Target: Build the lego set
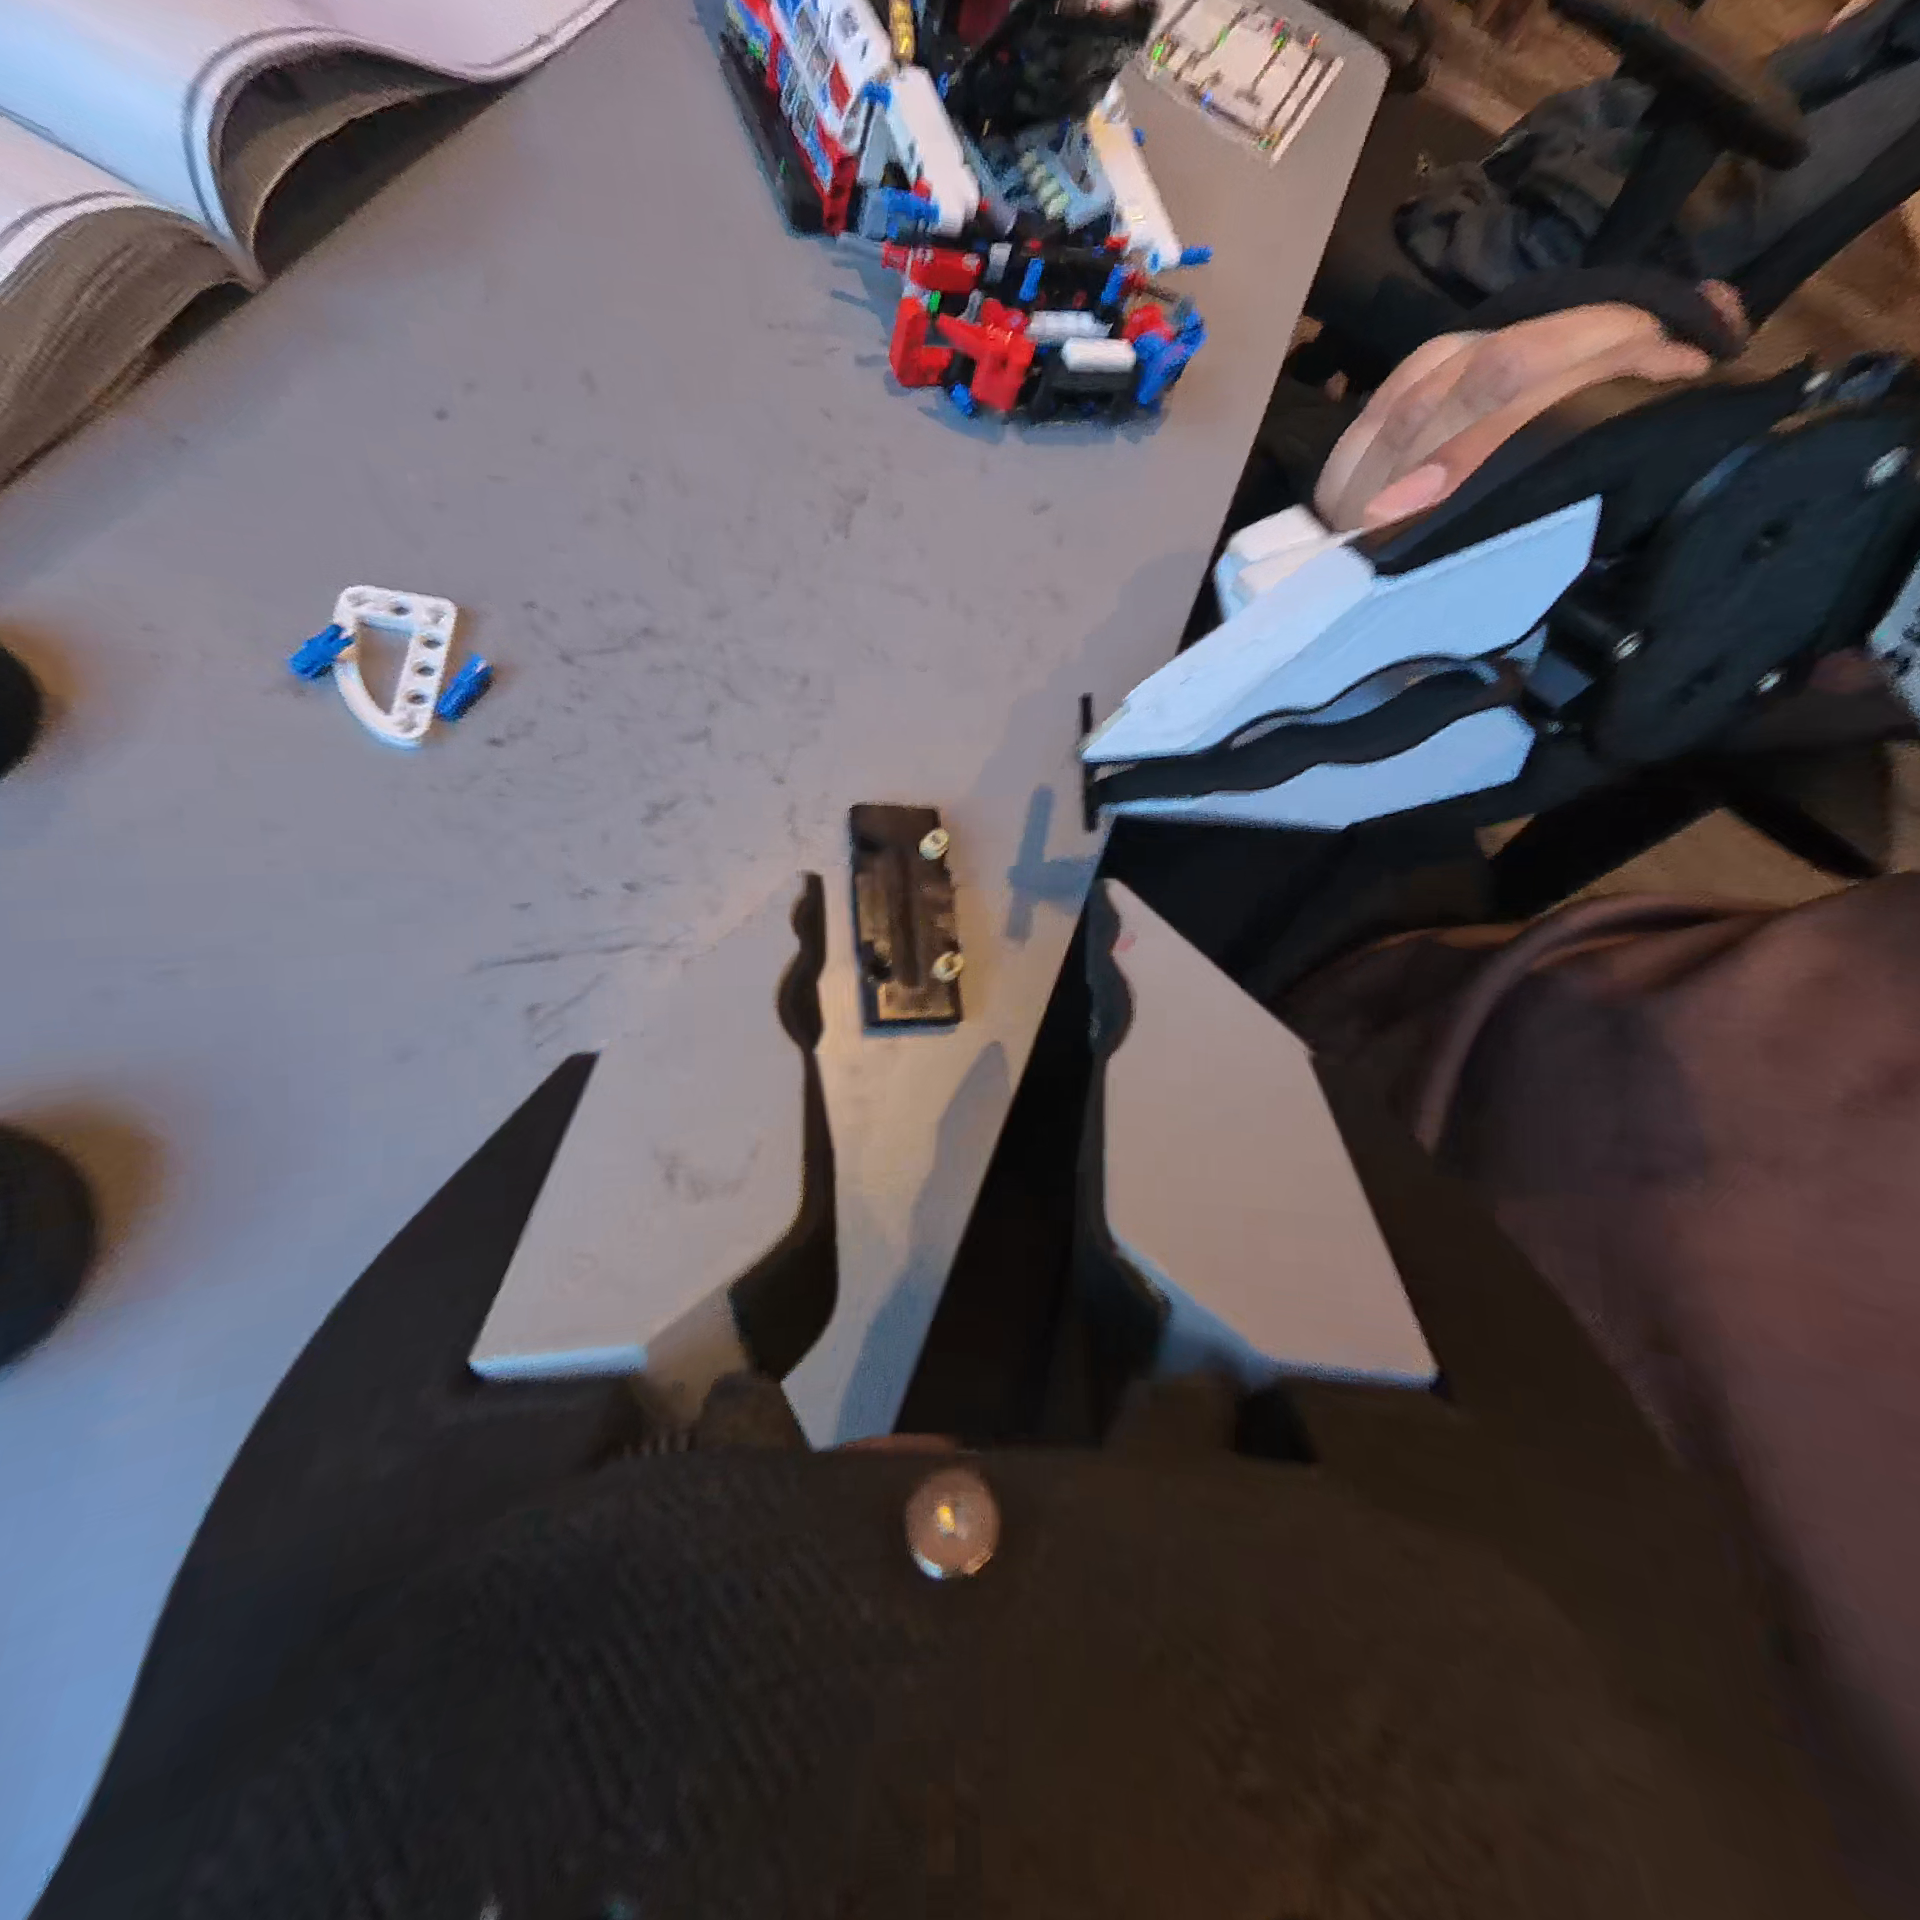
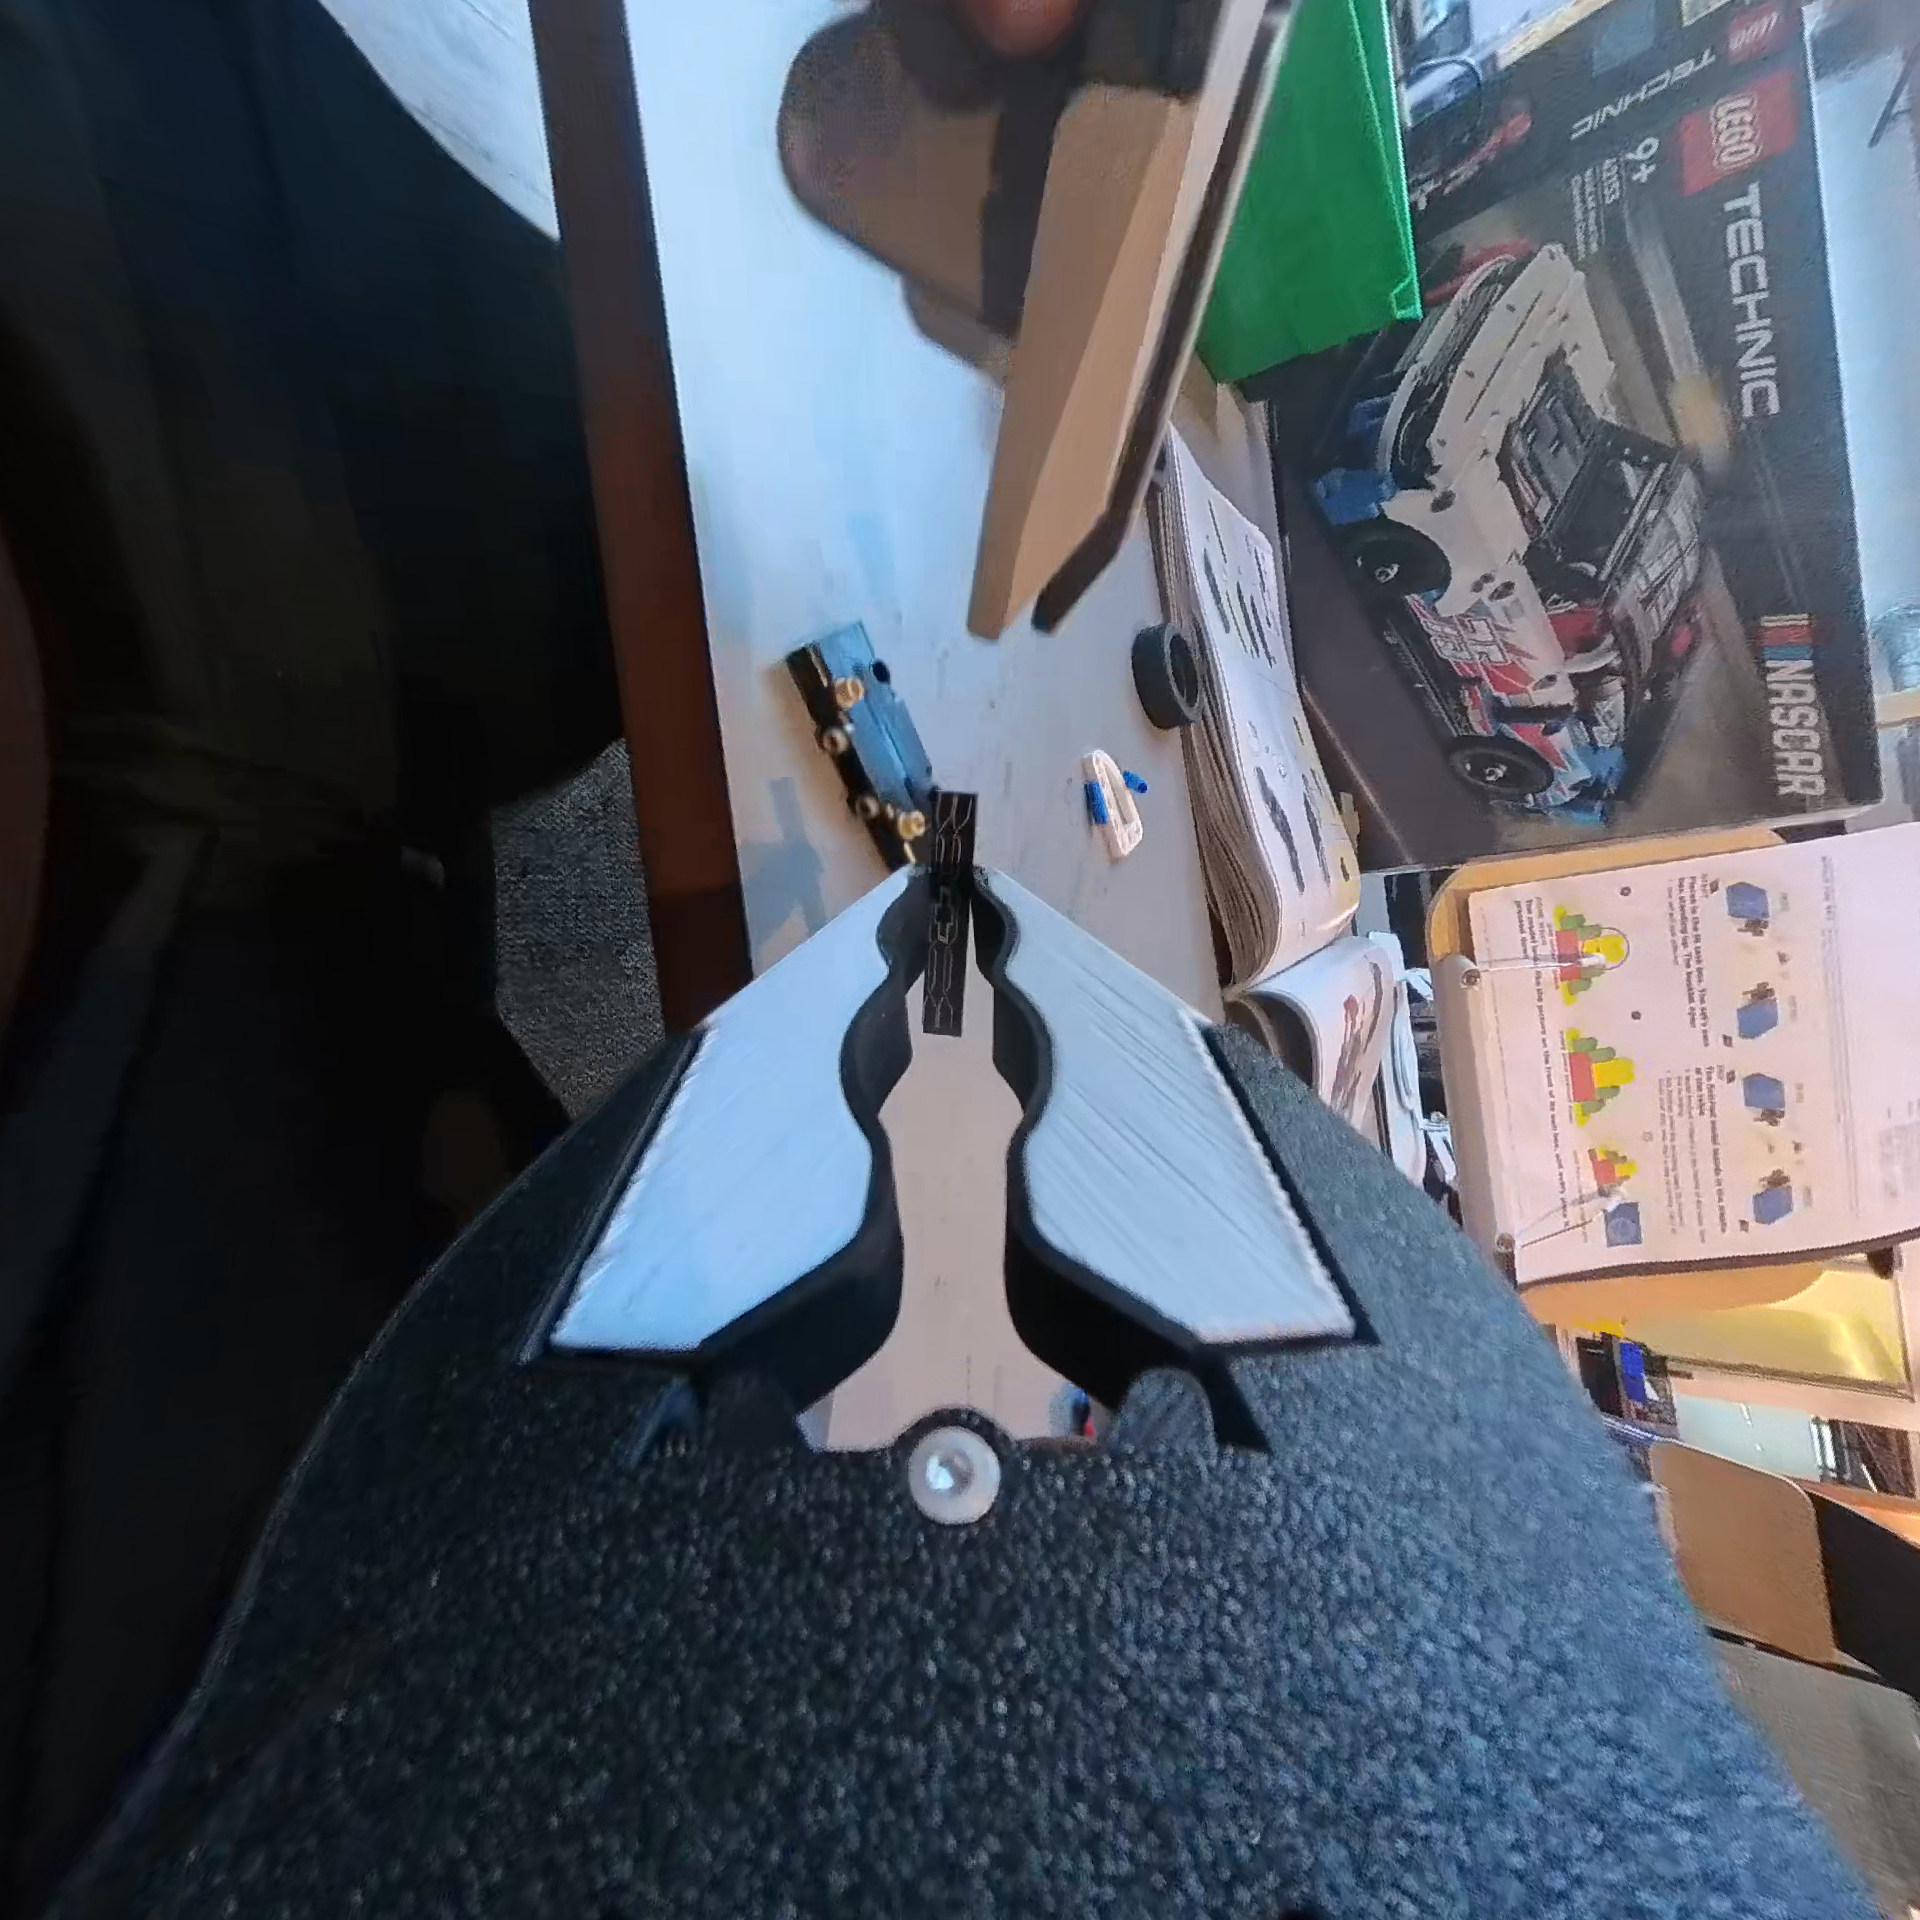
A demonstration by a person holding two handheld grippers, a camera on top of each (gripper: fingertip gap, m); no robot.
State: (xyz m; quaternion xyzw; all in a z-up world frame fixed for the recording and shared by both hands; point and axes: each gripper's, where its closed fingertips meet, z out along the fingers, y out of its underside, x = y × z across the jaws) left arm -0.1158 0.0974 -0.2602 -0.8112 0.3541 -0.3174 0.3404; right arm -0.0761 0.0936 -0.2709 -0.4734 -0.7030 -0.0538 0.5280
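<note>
A black flat Lego piece with tan pins (image 1: pixel 902 920) lies on the grey table (image 1: pixel 623 468) near its edge. My left gripper (image 1: pixel 951 904) is open and empty, hovering with its fingertips on either side of that piece. My right gripper (image 2: pixel 948 878) is shut on a thin black patterned strip (image 2: pixel 948 956), held upright just off the table edge, close to the black piece (image 2: pixel 862 758). The right gripper (image 1: pixel 1096 764) and a hand (image 1: pixel 1455 416) on it also show in the left wrist view. A white curved piece with blue pins (image 1: pixel 400 665) lies farther left.
A partly built red, white and black model (image 1: pixel 997 208) stands at the far side. An open instruction booklet (image 1: pixel 156 156) lies at the back left. Black tyres (image 1: pixel 26 1236) sit at the left edge. The set's box (image 2: pixel 1621 416), a tyre (image 2: pixel 1169 675) and a printed sheet (image 2: pixel 1714 1039) show in the right wrist view. Across from one pair of fingers to the other is roughly 5 cm.
</note>
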